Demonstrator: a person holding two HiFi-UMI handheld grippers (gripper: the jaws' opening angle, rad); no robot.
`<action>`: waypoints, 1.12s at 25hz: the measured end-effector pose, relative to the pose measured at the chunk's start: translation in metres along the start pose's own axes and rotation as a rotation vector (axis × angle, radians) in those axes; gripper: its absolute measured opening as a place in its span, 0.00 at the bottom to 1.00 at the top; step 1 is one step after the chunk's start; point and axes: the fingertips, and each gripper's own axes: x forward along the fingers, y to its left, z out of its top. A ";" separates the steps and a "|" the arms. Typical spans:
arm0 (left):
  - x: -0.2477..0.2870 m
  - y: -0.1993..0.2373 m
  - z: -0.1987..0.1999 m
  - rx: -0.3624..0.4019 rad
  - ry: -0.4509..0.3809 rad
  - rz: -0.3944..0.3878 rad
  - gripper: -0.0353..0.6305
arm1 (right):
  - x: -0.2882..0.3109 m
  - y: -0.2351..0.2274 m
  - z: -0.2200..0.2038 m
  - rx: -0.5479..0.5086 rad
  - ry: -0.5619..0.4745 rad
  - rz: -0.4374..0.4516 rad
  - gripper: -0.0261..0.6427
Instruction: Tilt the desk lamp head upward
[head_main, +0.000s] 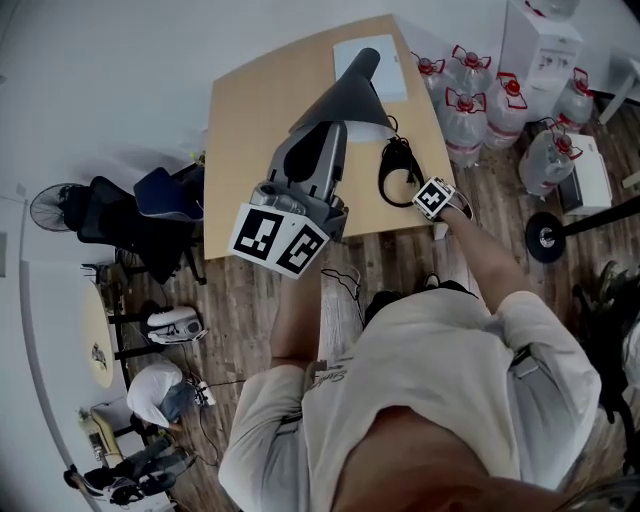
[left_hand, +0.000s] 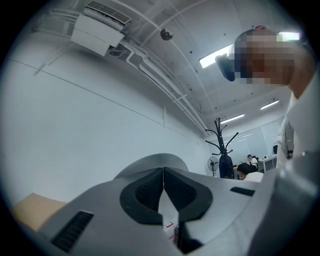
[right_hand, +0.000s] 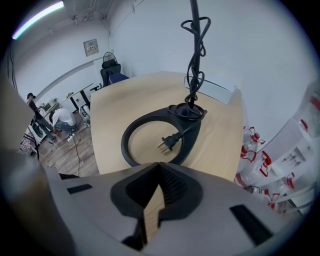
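- A pale wooden desk (head_main: 250, 120) stands against a white wall.
- My left gripper (left_hand: 163, 172) points at the ceiling, jaws pressed together, empty.
- My right gripper (right_hand: 159, 167), likewise closed on nothing, faces the desk lamp (right_hand: 192, 134) standing on the desk.
- The lamp's stem (right_hand: 194, 50) runs out of frame, so its head is hidden.

The scene is viewed from overhead, steeply downward, with the whole tabletop (head_main: 260, 130) and the floor (head_main: 240, 330) around it taken in from well away. The camera on the left gripper (left_hand: 163, 186) is tilted upward, toward the wall (left_hand: 75, 125) and ceiling (left_hand: 210, 30); only a corner of the tabletop is caught at lower left. The camera on the right gripper (right_hand: 159, 172) is held near the tabletop's near edge, facing down across it. The lamp base (right_hand: 131, 145) and water bottles (right_hand: 250, 152) are shared by the head and right gripper views.
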 end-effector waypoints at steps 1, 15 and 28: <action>-0.001 0.000 -0.005 -0.003 0.014 -0.007 0.08 | 0.000 -0.001 0.000 -0.010 0.004 -0.009 0.03; -0.055 0.010 -0.056 -0.119 0.150 -0.022 0.08 | -0.045 0.021 0.029 0.071 -0.209 -0.047 0.03; -0.094 0.023 -0.107 -0.220 0.211 0.011 0.08 | -0.209 0.093 0.104 0.070 -0.629 -0.043 0.03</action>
